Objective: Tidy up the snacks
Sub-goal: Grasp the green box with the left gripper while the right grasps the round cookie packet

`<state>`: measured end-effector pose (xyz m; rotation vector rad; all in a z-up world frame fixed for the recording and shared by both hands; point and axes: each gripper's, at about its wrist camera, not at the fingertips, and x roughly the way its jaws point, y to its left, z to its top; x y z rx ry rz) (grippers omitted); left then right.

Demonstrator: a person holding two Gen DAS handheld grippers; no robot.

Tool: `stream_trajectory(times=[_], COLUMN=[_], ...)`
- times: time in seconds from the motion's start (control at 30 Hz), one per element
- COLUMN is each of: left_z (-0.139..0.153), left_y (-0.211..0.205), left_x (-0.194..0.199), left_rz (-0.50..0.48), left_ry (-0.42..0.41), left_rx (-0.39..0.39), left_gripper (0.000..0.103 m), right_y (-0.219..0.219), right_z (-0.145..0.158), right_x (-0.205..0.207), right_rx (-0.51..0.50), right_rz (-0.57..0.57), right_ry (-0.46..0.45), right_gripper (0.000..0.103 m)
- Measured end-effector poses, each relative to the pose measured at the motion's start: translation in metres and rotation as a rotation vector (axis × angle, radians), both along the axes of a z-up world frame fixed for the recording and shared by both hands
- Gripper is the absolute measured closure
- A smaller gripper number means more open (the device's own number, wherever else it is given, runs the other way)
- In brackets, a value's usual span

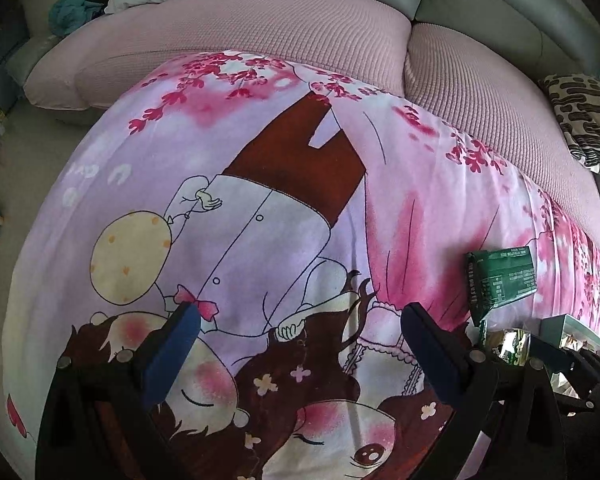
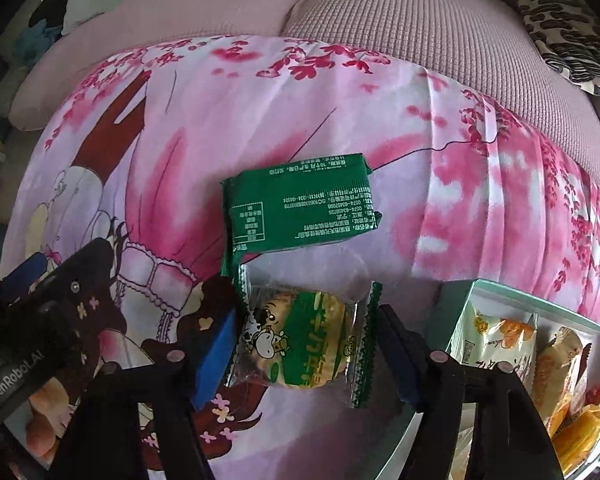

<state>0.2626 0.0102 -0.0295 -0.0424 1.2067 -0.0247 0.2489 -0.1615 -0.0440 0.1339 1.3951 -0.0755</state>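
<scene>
Left wrist view, from the left: a grey floor [image 1: 24, 136] and the pink knitted cushions [image 1: 260, 24] of a sofa behind a cartoon-printed cloth [image 1: 260, 200] spread over the work surface. The left gripper [image 1: 300, 344] hangs above the printed figure with its jaws wide apart and nothing between them; its blue pads [image 1: 172, 356] are clear of the cloth. Further right lies a green snack packet [image 1: 500, 280], flat, printed back up. At the right edge a second packet and the corner of a box [image 1: 560, 324] show only in part, behind the other tool.

The right wrist view supplies what that edge hides. At its left the left gripper's black body [image 2: 40, 320] shows, with fingers of the person's hand [image 2: 40, 432] beneath it. The green snack packet [image 2: 300, 204] lies flat on the cloth [image 2: 460, 208]. Just below it, touching its lower left seal, is a clear biscuit packet [image 2: 304, 344] with a cow print and green crimped ends. The right gripper [image 2: 312, 352] straddles this packet, jaws partly open: the left pad [image 2: 216, 360] meets the wrapper's left end, and the right pad [image 2: 400, 360] sits just beside the right crimp. A firm pinch cannot be confirmed; the packet lies on the cloth. At right, a pale green box [image 2: 456, 292] holds a white-and-orange packet [image 2: 496, 340] and orange-wrapped snacks [image 2: 564, 364].
</scene>
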Motion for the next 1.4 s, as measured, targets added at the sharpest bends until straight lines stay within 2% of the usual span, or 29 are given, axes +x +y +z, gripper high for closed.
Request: stream_trajectory(times=[0.1,0.23,0.5,0.63,0.83,1.0,1.17,1.4], left_z=[-0.001,-0.001,0.003,0.0,0.003,0.006,0.014,0.008], left_y=[-0.001,-0.002,-0.005,-0.011,-0.032,-0.051,-0.084,-0.117], left_x=[0.0,0.0,-0.001,-0.002,0.002,0.014,0.021,0.028], left_rz=[-0.002,-0.009,-0.024,-0.037,-0.064,-0.065,-0.131,-0.167], left_ry=[0.003,0.002,0.0,0.017,0.031,0.083,0.091,0.143], left_rx=[0.001,0.0,-0.009,-0.004,-0.032,-0.15,-0.119,-0.125], left_gripper=[0.003,0.003,0.003,0.003,0.003,0.003,0.003,0.003], right_y=[0.003,0.002,-0.006,-0.011,-0.034,-0.055,-0.073,-0.1], right_z=[-0.002,-0.001,0.023,0.037,0.052,0.054,0.061,0.067], right_x=[0.0,-0.004,-0.018,-0.021,-0.019,-0.017,-0.025,-0.037], right_rx=[-0.009,-0.013,0.022,0.004,-0.024,-0.023,-0.035,-0.053], right_rz=[0.002,0.0,-0.019,-0.018,-0.04,-0.07,-0.081,-0.103], right_ry=[-0.002,-0.011,-0.052,-0.073,-0.086,-0.071,-0.08,-0.089], right_gripper=[0.041,0.042,0.043,0.043,0.043,0.043,0.043,0.043])
